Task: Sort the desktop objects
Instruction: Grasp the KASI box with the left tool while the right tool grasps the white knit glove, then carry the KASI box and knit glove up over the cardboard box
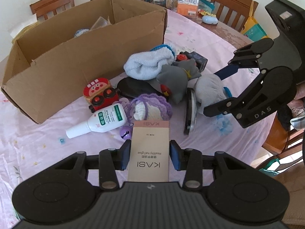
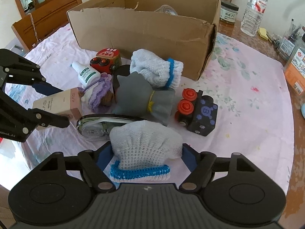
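Observation:
My left gripper [image 1: 150, 155] is shut on a beige KASI nail-glue box [image 1: 149, 152], also in the right wrist view [image 2: 57, 103]. My right gripper [image 2: 146, 152] is shut on a white knitted glove with a blue cuff [image 2: 144, 145], seen from the left wrist view [image 1: 209, 91]. Between them lies a pile: a second white glove [image 2: 154, 70], a grey plush toy [image 2: 141, 97], a purple crocheted pouch [image 2: 99, 93], a white bottle [image 1: 103, 121], a red toy car [image 1: 101, 93], a black toy train [image 2: 198, 110] and a correction-tape dispenser [image 2: 99, 127].
An open cardboard box [image 1: 57, 61] holding a few items stands behind the pile on the pink tablecloth [image 2: 247, 95]. Jars, bottles [image 2: 253, 9] and packets [image 1: 188, 2] line the table's far edge. Wooden chairs [image 1: 53, 2] surround the table.

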